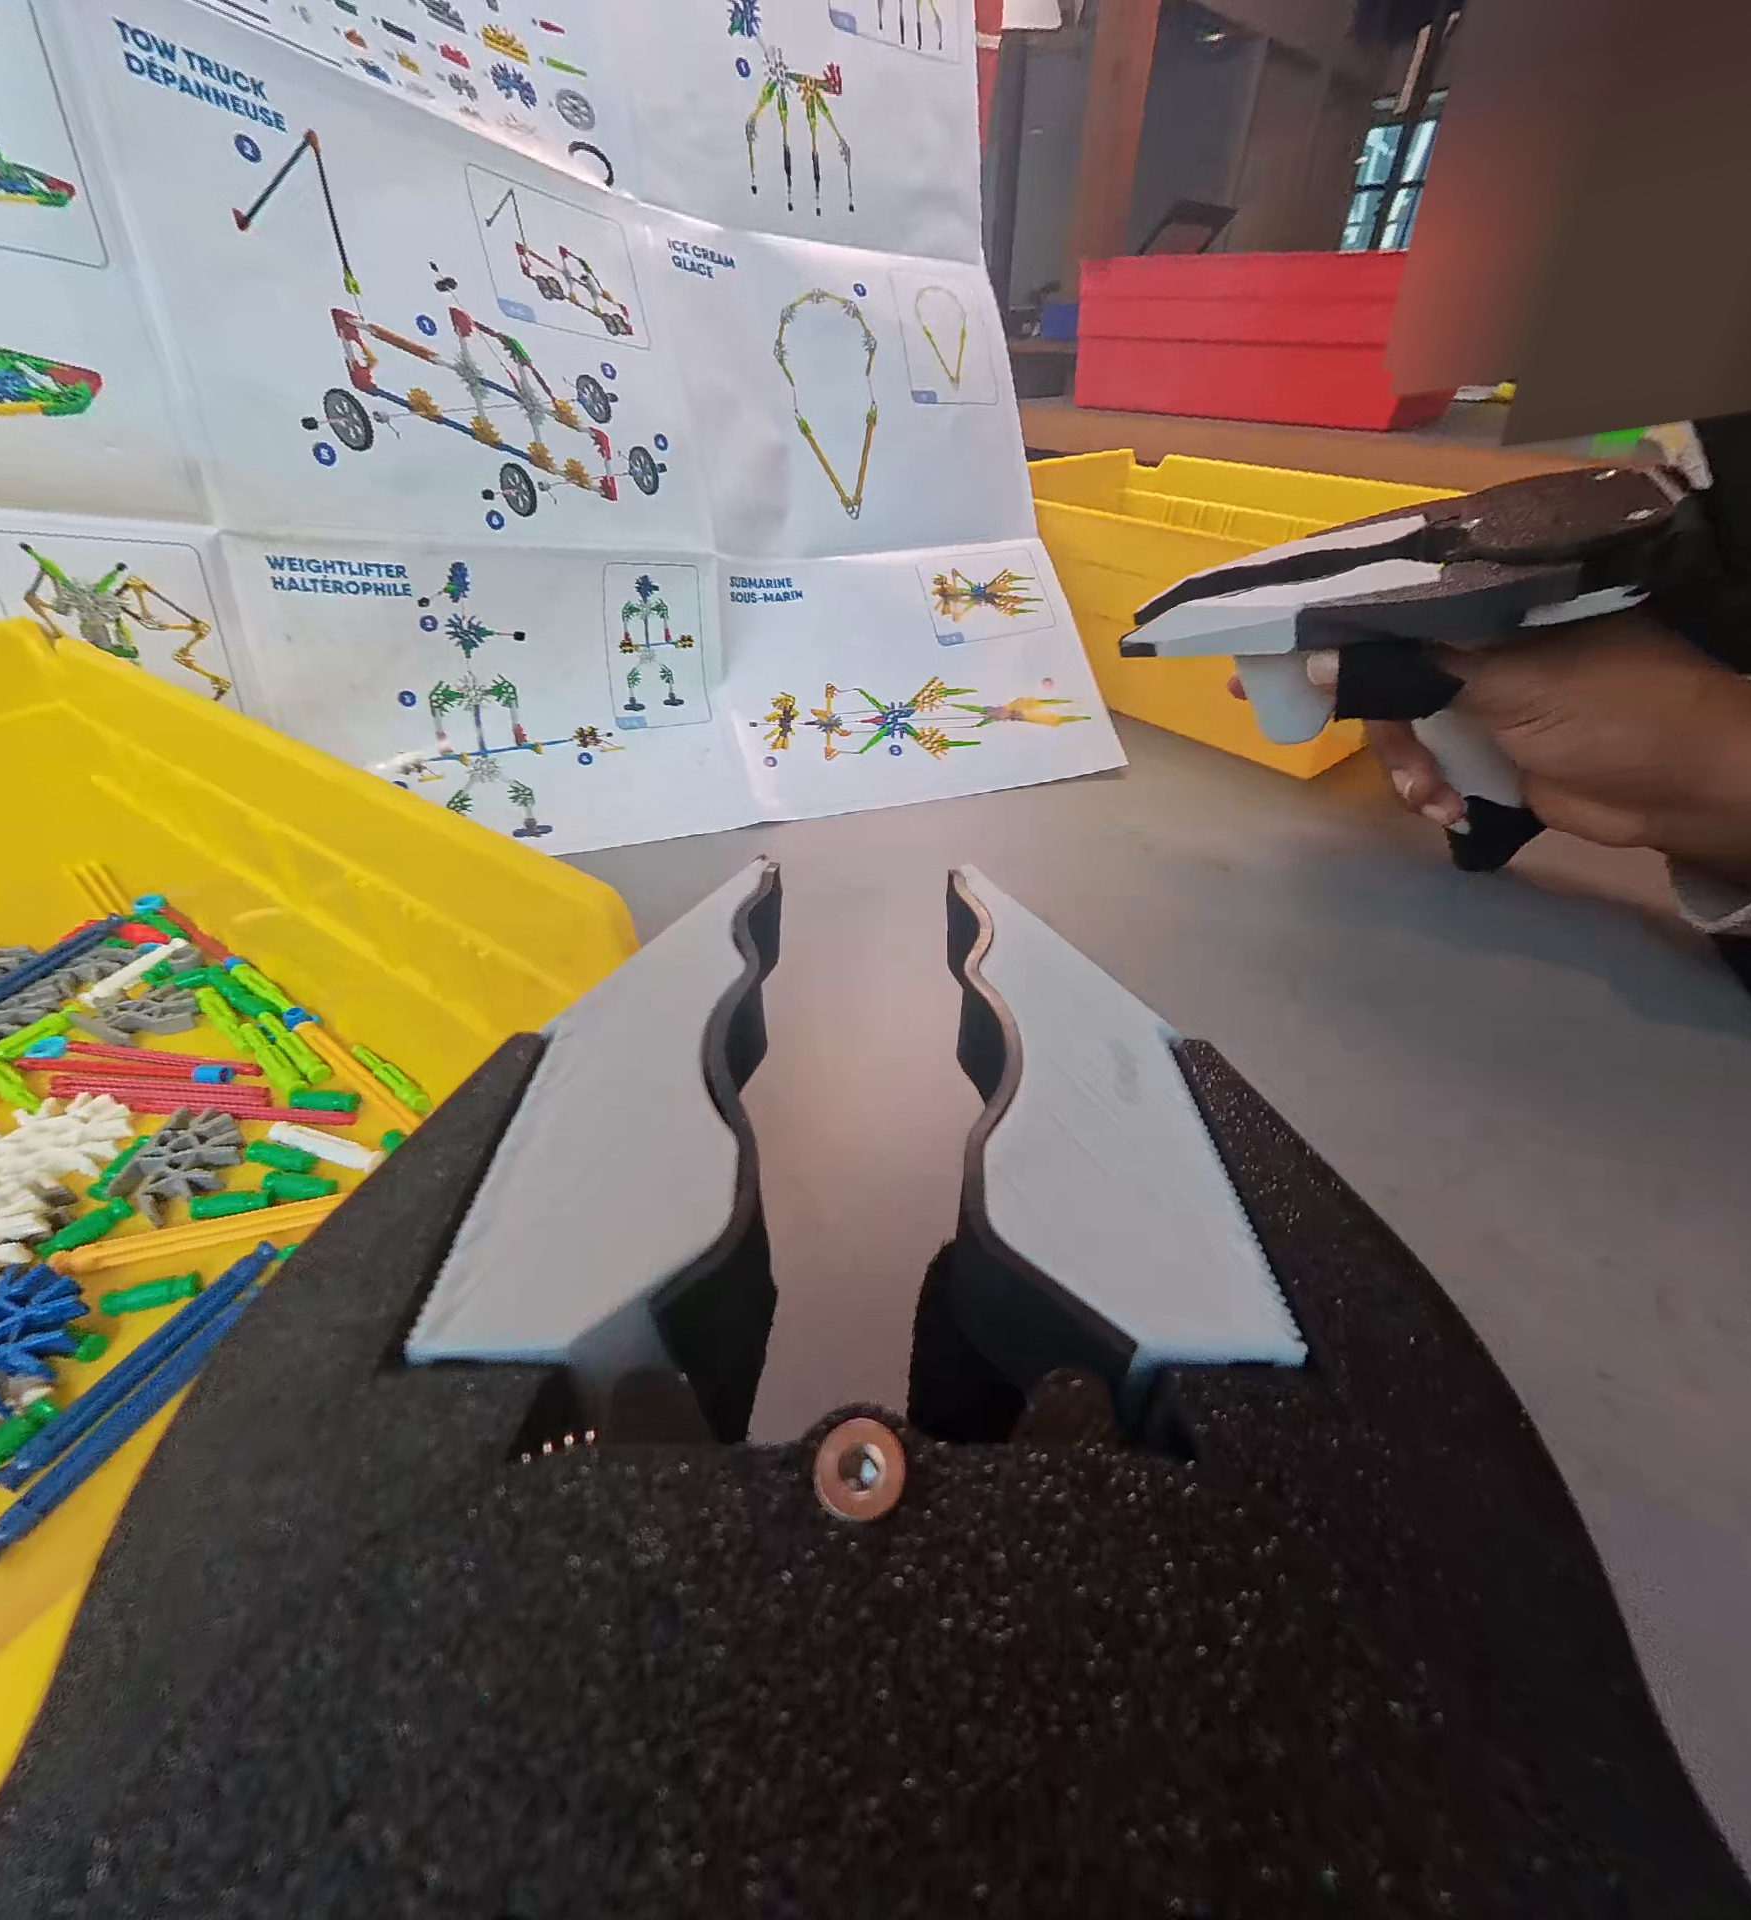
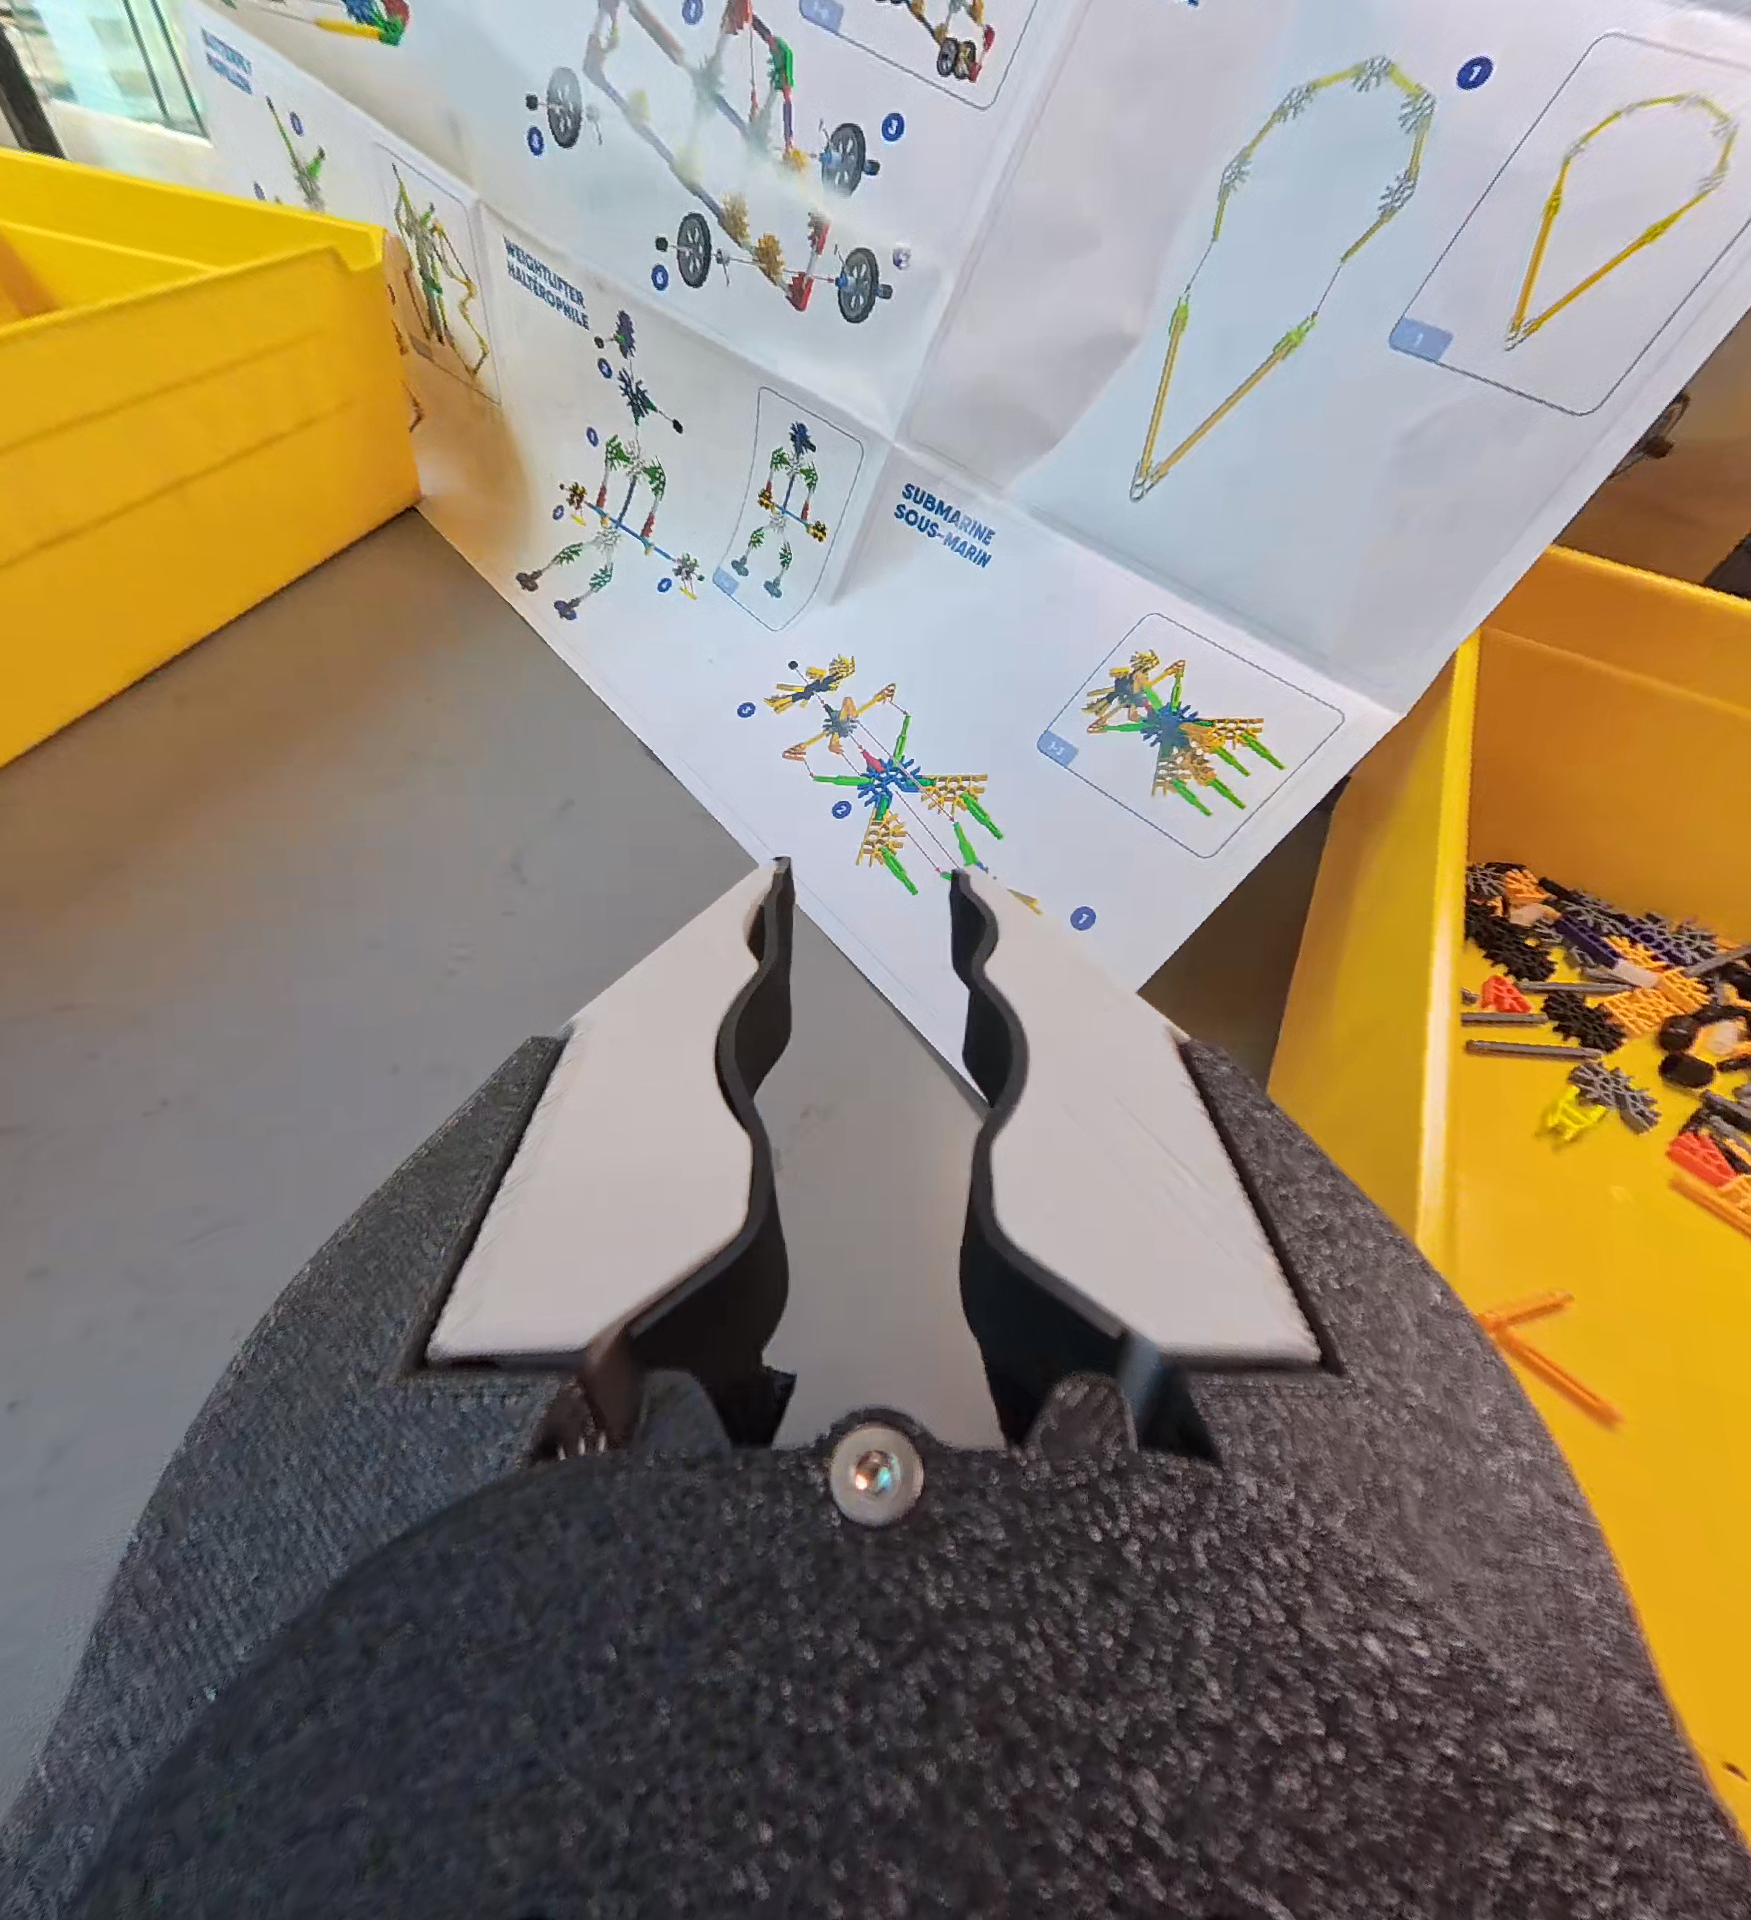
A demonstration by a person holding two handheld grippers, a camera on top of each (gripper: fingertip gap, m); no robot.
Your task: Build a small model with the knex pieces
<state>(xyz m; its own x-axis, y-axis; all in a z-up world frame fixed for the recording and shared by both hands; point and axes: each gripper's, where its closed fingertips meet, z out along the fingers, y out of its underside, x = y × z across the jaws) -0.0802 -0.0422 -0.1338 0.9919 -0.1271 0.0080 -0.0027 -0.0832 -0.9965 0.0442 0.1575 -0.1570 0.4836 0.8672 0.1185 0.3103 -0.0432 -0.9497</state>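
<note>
My left gripper [image 1: 860, 873] is open and empty above the grey table [image 1: 1370, 1091]. Just to its left stands a yellow bin [image 1: 351, 862] holding several rods and snowflake-shaped connectors [image 1: 123, 1153] in blue, green, red, white and grey. My right gripper [image 2: 869, 871] is open and empty, pointing at the lower edge of a large folded instruction sheet [image 2: 1006, 540]. It also shows in the left wrist view [image 1: 1131, 644], held in a person's hand [image 1: 1629, 748] at the right. A second yellow bin [image 2: 1370, 987] at its right holds orange, black, grey and red pieces [image 2: 1660, 1018].
The instruction sheet [image 1: 559, 436] stands propped upright behind the table, its foot lying on the tabletop. The second yellow bin [image 1: 1141, 551] also shows behind the right gripper. The first bin shows at left in the right wrist view [image 2: 154, 416]. A red bin [image 1: 1235, 332] sits far back.
</note>
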